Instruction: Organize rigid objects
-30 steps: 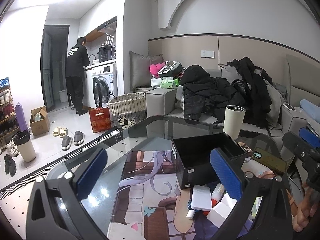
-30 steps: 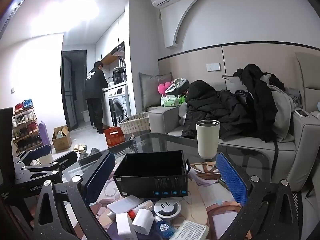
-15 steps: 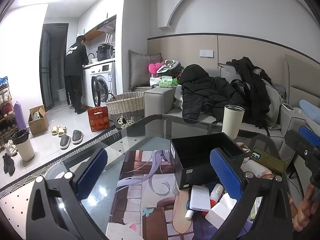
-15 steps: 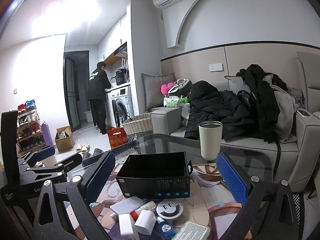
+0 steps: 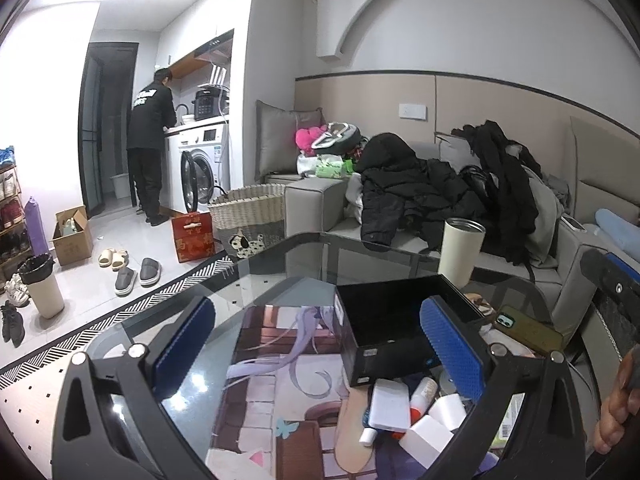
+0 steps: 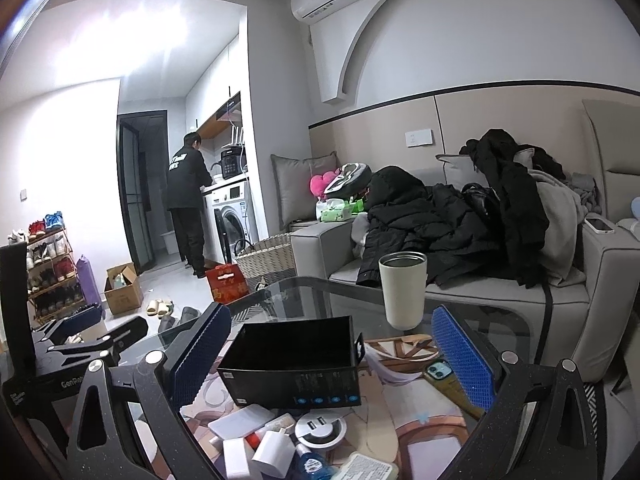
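Both tools, left tool (image 5: pixel 318 346) and right tool (image 6: pixel 332 354), gape released above the glass surface (image 5: pixel 280 264). Matte black rectangular box (image 6: pixel 294 354) stands open-topped; glossy white chargers (image 6: pixel 272 446) cluster near it.

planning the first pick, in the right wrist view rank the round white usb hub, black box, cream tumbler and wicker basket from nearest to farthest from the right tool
1. round white usb hub, low between the right tool fingers
2. black box, just behind it, centre
3. cream tumbler, right, at the table's far edge
4. wicker basket, on the floor beyond, left of centre
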`<state>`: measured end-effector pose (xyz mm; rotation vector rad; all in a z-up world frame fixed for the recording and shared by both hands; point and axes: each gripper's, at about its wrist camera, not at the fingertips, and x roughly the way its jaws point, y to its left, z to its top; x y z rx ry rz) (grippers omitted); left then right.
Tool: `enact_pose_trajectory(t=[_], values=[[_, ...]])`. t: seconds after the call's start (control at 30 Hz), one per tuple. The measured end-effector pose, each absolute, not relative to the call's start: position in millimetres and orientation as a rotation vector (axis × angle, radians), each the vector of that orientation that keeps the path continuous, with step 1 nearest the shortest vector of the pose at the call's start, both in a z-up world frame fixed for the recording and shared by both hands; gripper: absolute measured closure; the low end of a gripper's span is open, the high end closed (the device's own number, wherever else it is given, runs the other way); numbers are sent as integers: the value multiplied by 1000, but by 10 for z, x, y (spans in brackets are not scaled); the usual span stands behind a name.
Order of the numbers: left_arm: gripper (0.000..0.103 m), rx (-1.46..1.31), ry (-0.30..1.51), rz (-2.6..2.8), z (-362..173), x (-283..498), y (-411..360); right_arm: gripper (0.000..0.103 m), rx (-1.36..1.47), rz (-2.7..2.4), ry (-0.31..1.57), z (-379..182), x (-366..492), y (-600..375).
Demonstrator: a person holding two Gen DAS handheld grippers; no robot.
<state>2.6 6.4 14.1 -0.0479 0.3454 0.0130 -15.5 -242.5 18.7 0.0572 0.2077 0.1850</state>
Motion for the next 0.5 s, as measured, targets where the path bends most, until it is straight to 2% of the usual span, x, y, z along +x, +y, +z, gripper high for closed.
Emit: enact_pose_trajectory(t=[0.23,0.5], values=[[0,-16,422,-34,72,171,-164,1,77,174,302,137,-97,-2509],[0,12,507,-77,-57,267,-406,1,83,175,317,69,18,-2599]])
